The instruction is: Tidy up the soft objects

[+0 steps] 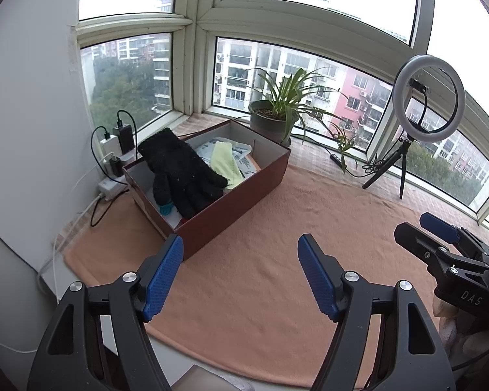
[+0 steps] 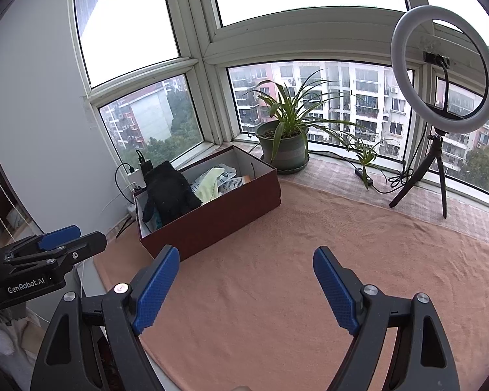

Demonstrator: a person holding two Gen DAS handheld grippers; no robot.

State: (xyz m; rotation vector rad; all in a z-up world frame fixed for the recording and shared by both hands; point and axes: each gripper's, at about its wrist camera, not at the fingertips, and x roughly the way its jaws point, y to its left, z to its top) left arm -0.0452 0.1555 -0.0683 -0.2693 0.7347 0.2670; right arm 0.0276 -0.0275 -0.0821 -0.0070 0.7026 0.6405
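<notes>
A dark red open box (image 1: 231, 202) (image 2: 218, 218) stands on the peach cloth near the window corner. A black knit glove (image 1: 179, 169) (image 2: 168, 192) lies draped over the box's left part. A pale green cloth (image 1: 225, 163) (image 2: 210, 184) and printed packets lie inside behind it. A bit of teal shows under the glove (image 1: 166, 209). My left gripper (image 1: 241, 244) is open and empty, hovering over the cloth just in front of the box. My right gripper (image 2: 246, 257) is open and empty, further right; it shows at the right edge of the left wrist view (image 1: 440, 231).
A potted plant (image 1: 270, 120) (image 2: 285, 150) stands behind the box. A ring light on a tripod (image 1: 427, 97) (image 2: 443, 75) stands at the back right. Chargers and cables on a power strip (image 1: 114, 150) sit left of the box. The peach cloth (image 2: 309, 244) covers the sill.
</notes>
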